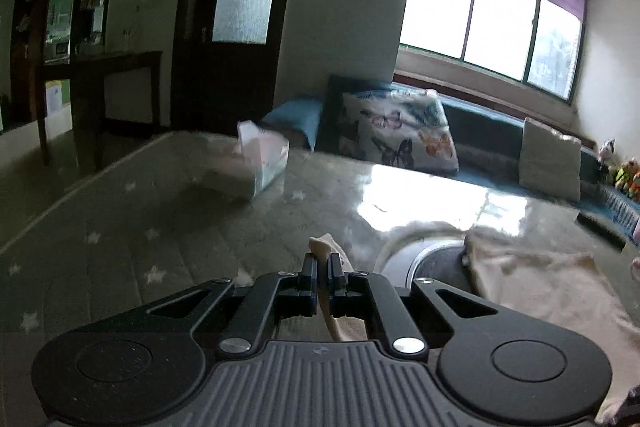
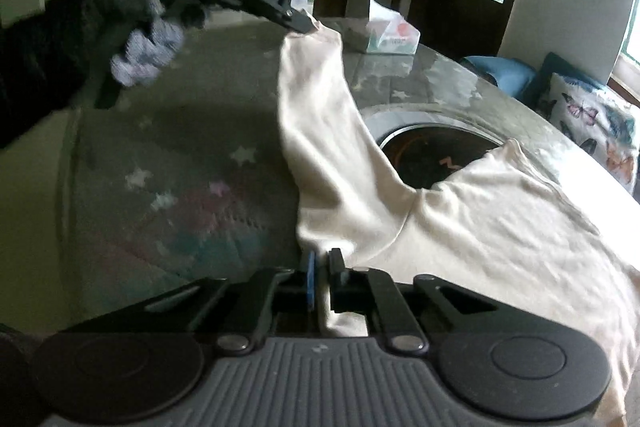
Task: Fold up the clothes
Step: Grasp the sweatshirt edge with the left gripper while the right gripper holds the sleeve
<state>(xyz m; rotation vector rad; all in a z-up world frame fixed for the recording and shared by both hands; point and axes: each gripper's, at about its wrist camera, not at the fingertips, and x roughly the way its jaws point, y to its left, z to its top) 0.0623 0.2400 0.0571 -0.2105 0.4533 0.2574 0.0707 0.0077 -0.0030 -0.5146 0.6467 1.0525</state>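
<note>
Both claws are gripping one cream garment (image 2: pixel 460 227): the left gripper (image 1: pixel 322 269) is pinching a raised corner, and the right gripper (image 2: pixel 322 267) is clamping the near edge over the table (image 2: pixel 160 155). For a clean fold, both pinches should probably be staying firm and moving evenly.

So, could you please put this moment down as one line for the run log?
left hand-held gripper: shut on cream garment end, lifted | right hand-held gripper: shut on garment edge | garment partly covers round table inset

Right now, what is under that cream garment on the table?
Under the cream garment lie the star-patterned table cover and part of a round dark recess. The rest of the recess is hidden.
</note>
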